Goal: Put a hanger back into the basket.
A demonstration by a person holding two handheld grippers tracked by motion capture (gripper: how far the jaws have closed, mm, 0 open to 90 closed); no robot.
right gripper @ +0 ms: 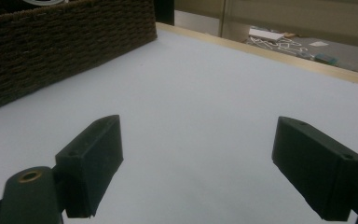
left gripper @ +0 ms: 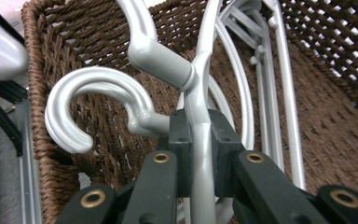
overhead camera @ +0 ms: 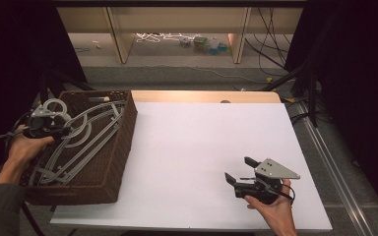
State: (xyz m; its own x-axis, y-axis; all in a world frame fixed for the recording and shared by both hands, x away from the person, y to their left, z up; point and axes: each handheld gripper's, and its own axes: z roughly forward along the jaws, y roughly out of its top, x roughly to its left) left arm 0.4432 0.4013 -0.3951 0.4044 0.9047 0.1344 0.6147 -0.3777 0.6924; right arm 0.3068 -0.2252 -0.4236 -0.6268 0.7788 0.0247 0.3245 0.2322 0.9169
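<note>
The left gripper [left gripper: 199, 140] has its jaws clamped on a grey hanger [left gripper: 200, 93] inside the wicker basket [overhead camera: 120, 142] at the table's left. The hangers look tangled, so lifting may drag others out. The right gripper [overhead camera: 241, 169], jaws wide, idles near right.

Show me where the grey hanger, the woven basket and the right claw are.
grey hanger [left gripper: 200, 140]: left gripper view, its neck clamped between the jaws.
woven basket [overhead camera: 120, 147]: high view, its right wall.
right claw [overhead camera: 239, 168]: high view, between its open fingertips.
</note>
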